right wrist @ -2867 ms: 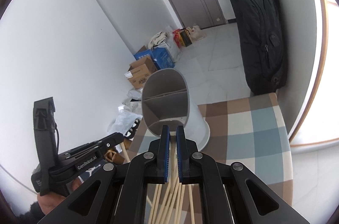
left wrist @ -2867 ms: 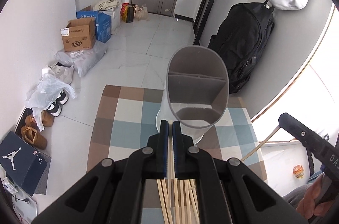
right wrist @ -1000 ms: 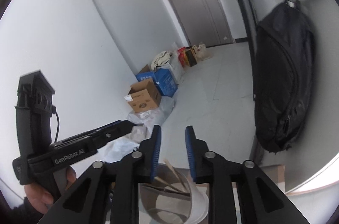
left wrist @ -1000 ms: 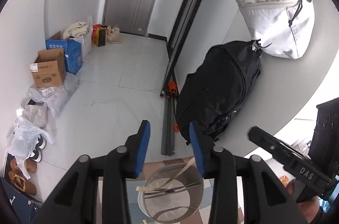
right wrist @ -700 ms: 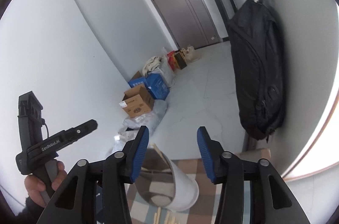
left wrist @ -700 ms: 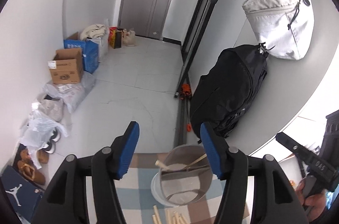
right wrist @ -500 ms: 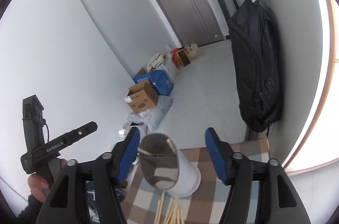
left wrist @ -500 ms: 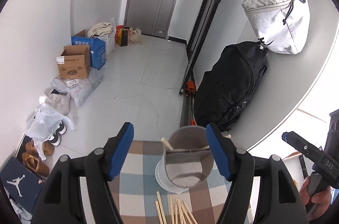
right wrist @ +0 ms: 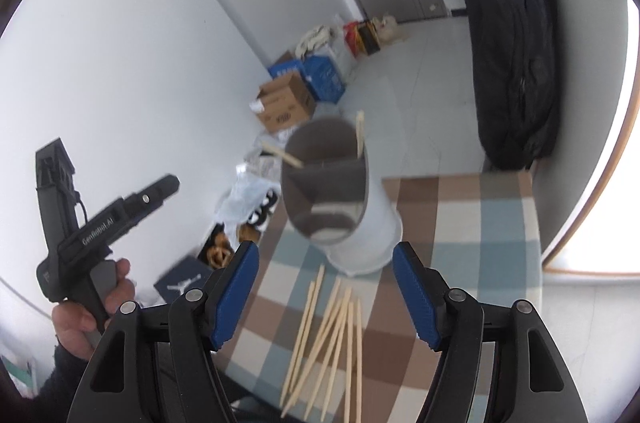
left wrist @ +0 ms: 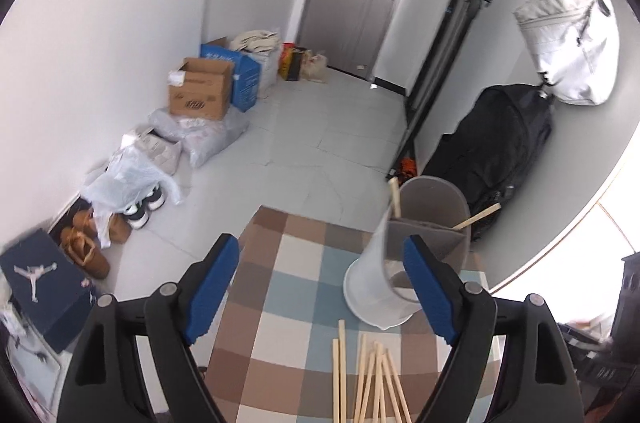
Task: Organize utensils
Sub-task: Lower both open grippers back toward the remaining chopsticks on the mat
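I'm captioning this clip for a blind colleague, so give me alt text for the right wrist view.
The open right gripper hovers over loose wooden chopsticks scattered on a checked tablecloth, nothing between its blue pads. Beyond them stands a white divided utensil holder with two chopsticks already inside; at left, a hand holds the left gripper.

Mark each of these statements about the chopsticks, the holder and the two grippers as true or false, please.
1. Two chopsticks stand in the holder. True.
2. The holder lies on its side. False: it stands upright on the checked cloth.
3. The right gripper grips a chopstick. False: its jaws are open with nothing held.
4. Loose chopsticks lie on the cloth in front of the holder. True.
5. The left gripper is shut. False: it is open.
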A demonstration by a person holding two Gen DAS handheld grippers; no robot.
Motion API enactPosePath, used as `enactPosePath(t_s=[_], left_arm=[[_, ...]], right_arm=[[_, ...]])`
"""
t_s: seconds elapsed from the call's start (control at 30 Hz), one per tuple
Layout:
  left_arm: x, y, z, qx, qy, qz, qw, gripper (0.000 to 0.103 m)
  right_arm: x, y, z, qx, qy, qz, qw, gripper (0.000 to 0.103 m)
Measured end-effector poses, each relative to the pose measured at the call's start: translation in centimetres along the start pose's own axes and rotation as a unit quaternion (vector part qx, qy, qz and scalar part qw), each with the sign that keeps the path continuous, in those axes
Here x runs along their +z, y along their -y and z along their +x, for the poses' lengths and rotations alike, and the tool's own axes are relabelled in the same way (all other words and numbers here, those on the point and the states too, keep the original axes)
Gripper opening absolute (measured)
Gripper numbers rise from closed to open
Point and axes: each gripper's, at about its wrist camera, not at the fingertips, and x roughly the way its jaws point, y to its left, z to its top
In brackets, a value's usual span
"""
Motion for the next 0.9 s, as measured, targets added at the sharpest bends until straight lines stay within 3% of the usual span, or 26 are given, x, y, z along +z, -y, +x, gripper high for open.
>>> enactPosePath(t_s=[0.07,0.13,0.3,0.63,0.9], left_arm=[[-0.8,-0.7,1.1,0.004,-0.013,-0.01,0.9999,0.08],[-1.2,-1.1,1.7,0.009,-0.023,-0.009,0.9997,0.08],[-2.0,-2.6,2.4,0.032,-0.037,-0.014,0.9987,0.08],[-2.5,-4.2,2.6,0.06,-0.065,-0.034,0.9955,0.08],[-2.8,-4.8,3.2,0.063,-0.084,-0.046,0.9934,0.08]], right_arm=[[-1.4,0.5,2.2,0.0,-0.03,0.008,1.0,0.065],[-2.4,0.8,4.2,0.0,-0.057,0.018,0.998,0.048],[-4.4,2.1,9.8,-0.008,-0.115,0.054,0.992,0.036],[-5.2,1.6,16.9,-0.07,-0.157,0.028,0.985,0.028],[-5.2,0.0,17.5,-0.12,-0.15,-0.009,0.981,0.018]])
